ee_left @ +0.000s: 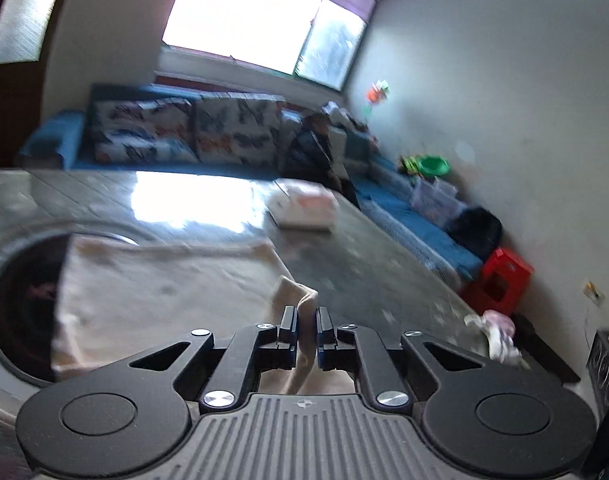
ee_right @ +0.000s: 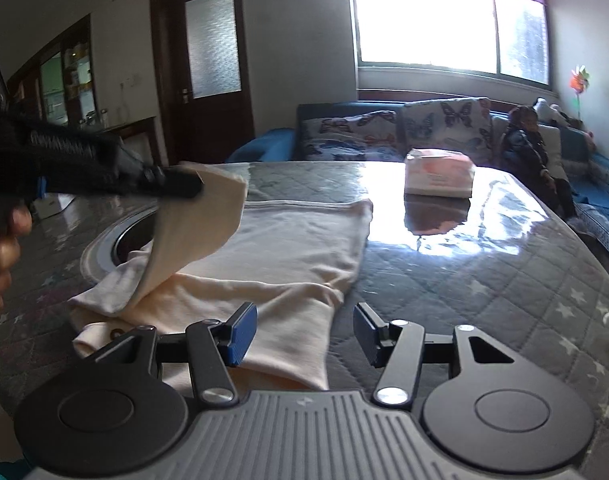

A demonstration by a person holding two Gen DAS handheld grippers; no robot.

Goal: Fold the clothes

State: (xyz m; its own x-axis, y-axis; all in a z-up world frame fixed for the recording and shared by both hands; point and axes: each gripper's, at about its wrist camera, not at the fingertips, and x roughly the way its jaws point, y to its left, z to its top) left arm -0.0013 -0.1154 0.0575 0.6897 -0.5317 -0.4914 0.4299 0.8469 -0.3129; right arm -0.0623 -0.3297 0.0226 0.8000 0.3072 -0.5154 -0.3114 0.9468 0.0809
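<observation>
Garment (ee_right: pixel 288 248) is lying partly folded on the table (ee_right: pixel 484 280); the left gripper (ee_left: pixel 306 330) is pinching one lifted flap, the right gripper (ee_right: pixel 304 332) is hovering spread wide. Folding is looking midway, flap unlaid.

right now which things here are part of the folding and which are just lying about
Part of the job:
cream fabric garment, spread on the table
left claw, shut on a garment corner
right claw, open over the near edge

Lying about:
white and pink tissue pack
crumpled pale cloth at the table edge
red plastic stool
</observation>
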